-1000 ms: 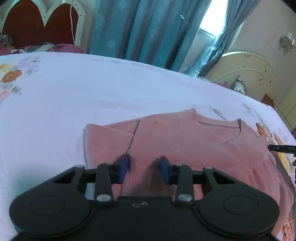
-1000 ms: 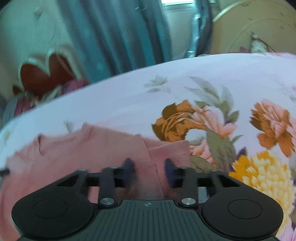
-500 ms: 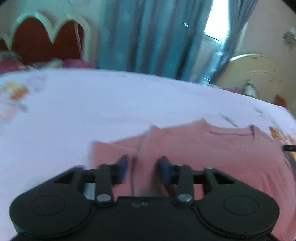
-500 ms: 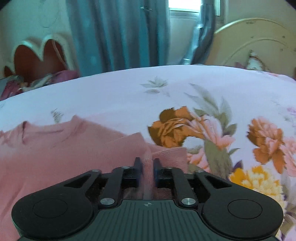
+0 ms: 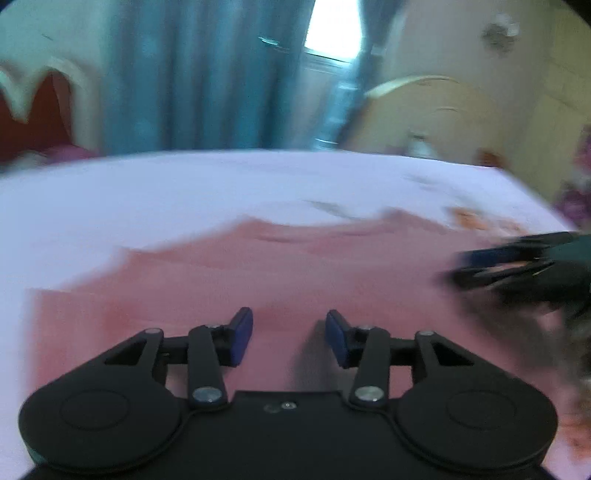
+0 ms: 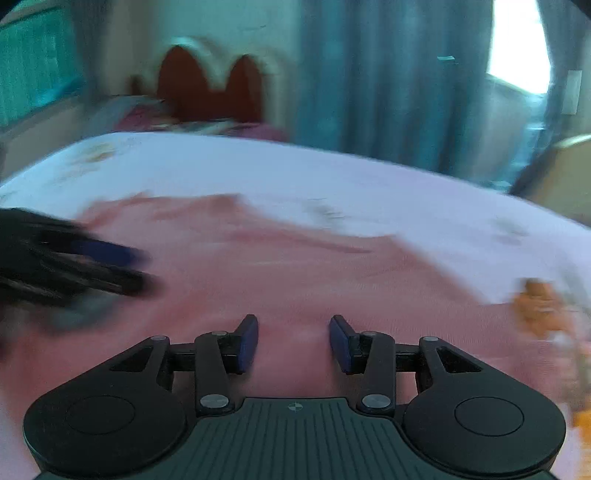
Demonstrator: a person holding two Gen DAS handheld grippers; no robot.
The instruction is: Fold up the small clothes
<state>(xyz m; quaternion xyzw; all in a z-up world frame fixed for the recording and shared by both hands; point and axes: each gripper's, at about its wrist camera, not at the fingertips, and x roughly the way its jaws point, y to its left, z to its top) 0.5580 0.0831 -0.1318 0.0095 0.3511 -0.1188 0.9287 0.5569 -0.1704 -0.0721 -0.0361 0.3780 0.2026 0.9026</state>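
A pink ribbed garment (image 5: 295, 273) lies flat on the white floral bed sheet (image 5: 184, 192); both views are motion-blurred. My left gripper (image 5: 290, 325) hovers over its near part, jaws opening, pads apart with no fabric pinched. The right gripper (image 5: 480, 262) comes in from the right edge of that view. In the right wrist view the garment (image 6: 295, 266) fills the middle. My right gripper (image 6: 293, 328) is over it, jaws closing but still apart, gripping nothing. The left gripper (image 6: 110, 266) shows as a dark blur at the left.
The sheet (image 6: 258, 166) stretches beyond the garment to the far edge. Blue curtains (image 5: 177, 74) and a bright window (image 5: 332, 26) stand behind the bed. A red headboard (image 6: 210, 88) is at the far left, and a cream headboard (image 5: 424, 110) at the far right.
Both grippers have swung inward from the garment's sleeves to over its body. The right one was shut on fabric half a second ago and now stands apart. The left jaws have widened.
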